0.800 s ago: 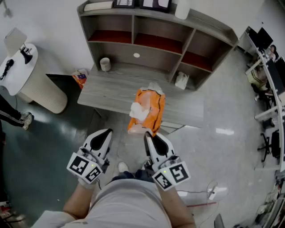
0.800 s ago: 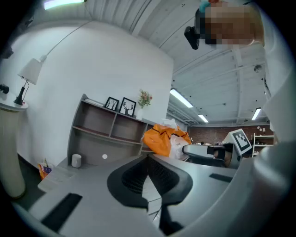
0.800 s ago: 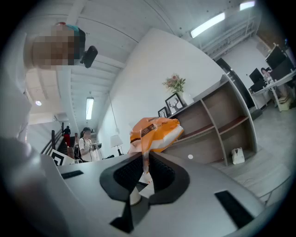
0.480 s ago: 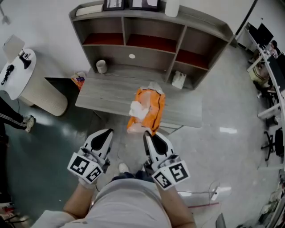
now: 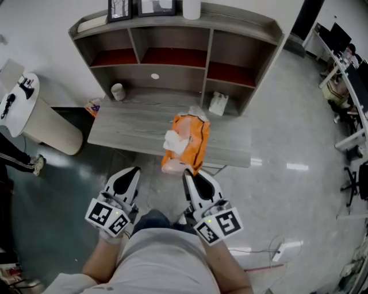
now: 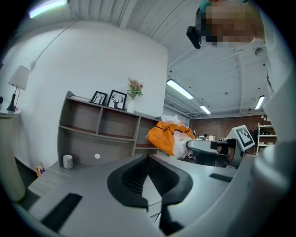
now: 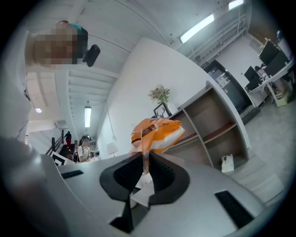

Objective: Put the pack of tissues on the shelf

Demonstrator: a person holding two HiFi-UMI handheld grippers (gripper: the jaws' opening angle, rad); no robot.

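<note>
Both grippers are held low in front of the person's body and point forward at the table (image 5: 123, 129). The left gripper (image 5: 131, 170) has its jaws pressed together with nothing between them. The right gripper (image 5: 186, 172) is pinched on the near edge of the wrapper of the pack of tissues (image 5: 187, 143). The pack sticks out beyond the jaw tips and is held up, with white tissue showing at its opening. From the head view it lies over the front edge of the table, well short of the shelf (image 5: 247, 26).

There are two grippers and one orange pack of tissues. On top of the shelf stand two picture frames (image 5: 119, 8) and one white vase (image 5: 191, 8). The shelf has three upper compartments with red floors, all bare, and three lower ones. One white cup (image 5: 117, 91) stands at the lower left compartment. One small white bag (image 5: 217, 103) stands at the lower right one.

The stretch of table between the pack and the shelf is bare. To the left stands a round white side table (image 5: 23, 109) with a lamp on it. A small orange packet (image 5: 92, 107) lies on the floor beside the table's left end. Desks and chairs stand far right.
</note>
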